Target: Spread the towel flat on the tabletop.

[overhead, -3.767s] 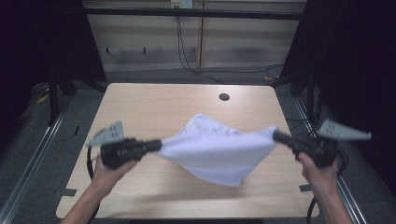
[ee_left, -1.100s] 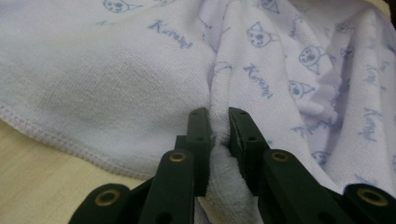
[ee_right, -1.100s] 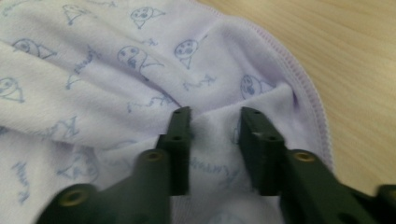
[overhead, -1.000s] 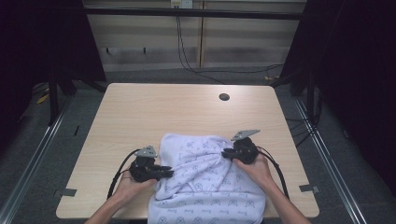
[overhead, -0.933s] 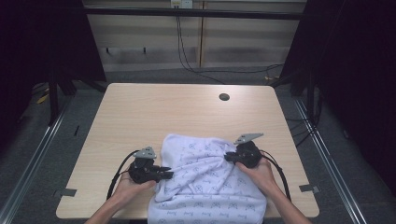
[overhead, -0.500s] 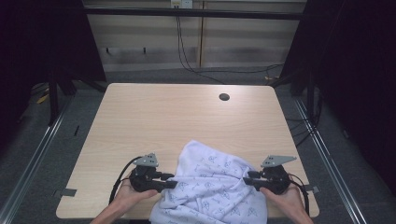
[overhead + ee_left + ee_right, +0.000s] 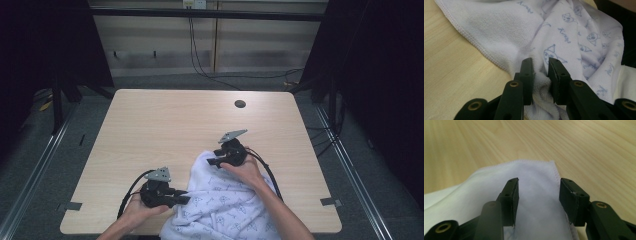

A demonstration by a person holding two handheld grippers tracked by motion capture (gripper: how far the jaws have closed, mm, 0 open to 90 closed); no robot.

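Observation:
A white towel [image 7: 220, 205] with a pale blue print lies bunched at the near edge of the wooden table [image 7: 175, 125] and spills over that edge. My left gripper [image 7: 181, 198] points right into its left side. In the left gripper view that gripper [image 7: 540, 68] is shut on a thick fold of the towel [image 7: 499, 27]. My right gripper [image 7: 214, 161] rests at the towel's far corner. In the right gripper view its jaws [image 7: 539, 192] stand wide apart, open, over the flat hemmed corner of the towel [image 7: 534, 172], which lies on the table [image 7: 574, 145].
A round hole [image 7: 240, 104] sits in the table's far right part. Black cables [image 7: 131, 187] loop from both grippers near the front edge. Tape marks [image 7: 327, 201] lie at the near corners. Dark frame posts stand to either side of the table.
My right gripper has moved from the near right edge forward and left, bringing the towel's corner onto the table; its jaws now stand open. The left gripper stayed in place, still clamped.

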